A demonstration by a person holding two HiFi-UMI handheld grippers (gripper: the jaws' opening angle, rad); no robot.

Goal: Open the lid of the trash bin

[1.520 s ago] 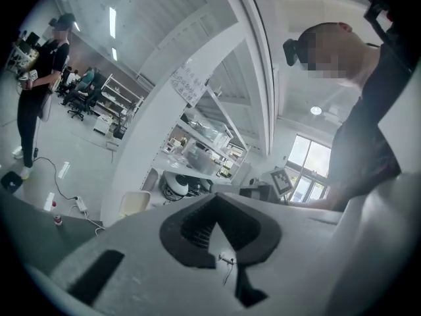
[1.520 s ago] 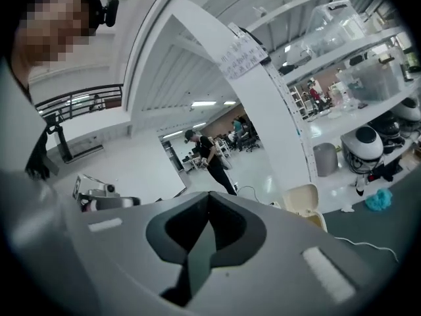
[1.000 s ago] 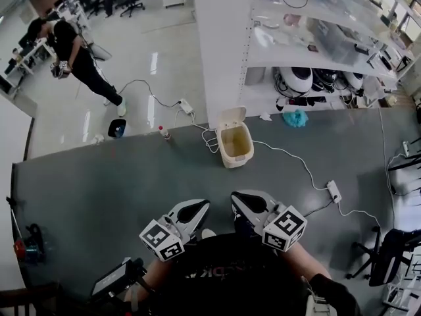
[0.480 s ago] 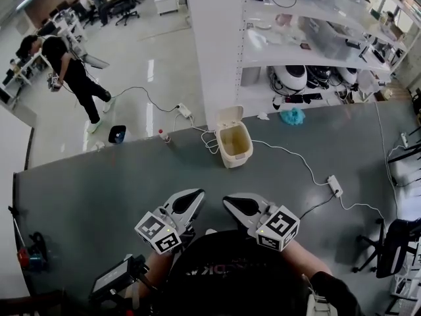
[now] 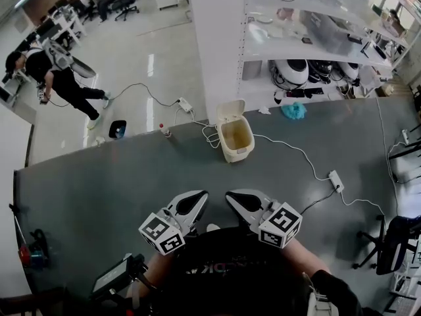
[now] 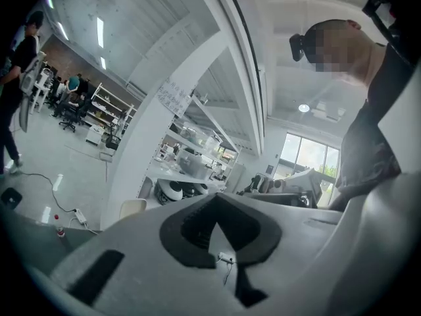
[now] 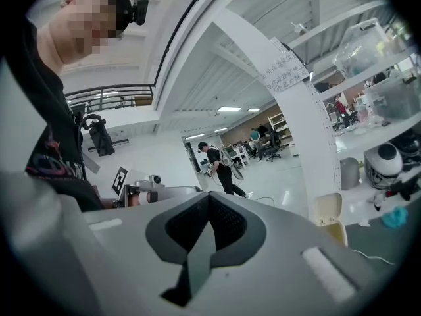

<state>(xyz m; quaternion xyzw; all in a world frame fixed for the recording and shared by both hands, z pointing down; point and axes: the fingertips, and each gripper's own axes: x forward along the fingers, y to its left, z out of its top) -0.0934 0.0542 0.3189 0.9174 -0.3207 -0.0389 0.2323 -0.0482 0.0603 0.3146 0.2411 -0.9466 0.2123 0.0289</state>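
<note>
While I hold both tools low and close in, the trash bin (image 5: 237, 139) sits out on the grey surface (image 5: 99, 183), well apart from them. Its lid (image 5: 230, 111) is tipped upright along the bin's far edge. So by my read the job is as good as done: lid up, mouth fully exposed. At most I would check that the lid holds there by itself.

The left hand-held gripper (image 5: 191, 203) has its jaws pressed together with nothing between them. The right hand-held gripper (image 5: 240, 199) is the same, closed up and carrying nothing. Both hang on the bin's near side, and neither touches it.

Looking into the bin now, I get pale inner walls and a bare-looking bottom. I can make out no rubbish, though something small could escape me from this height.

A white cable (image 5: 289, 151) runs away from the bin's right side to a power strip (image 5: 336, 180). Another loop of cable lies just to the bin's left.
</note>
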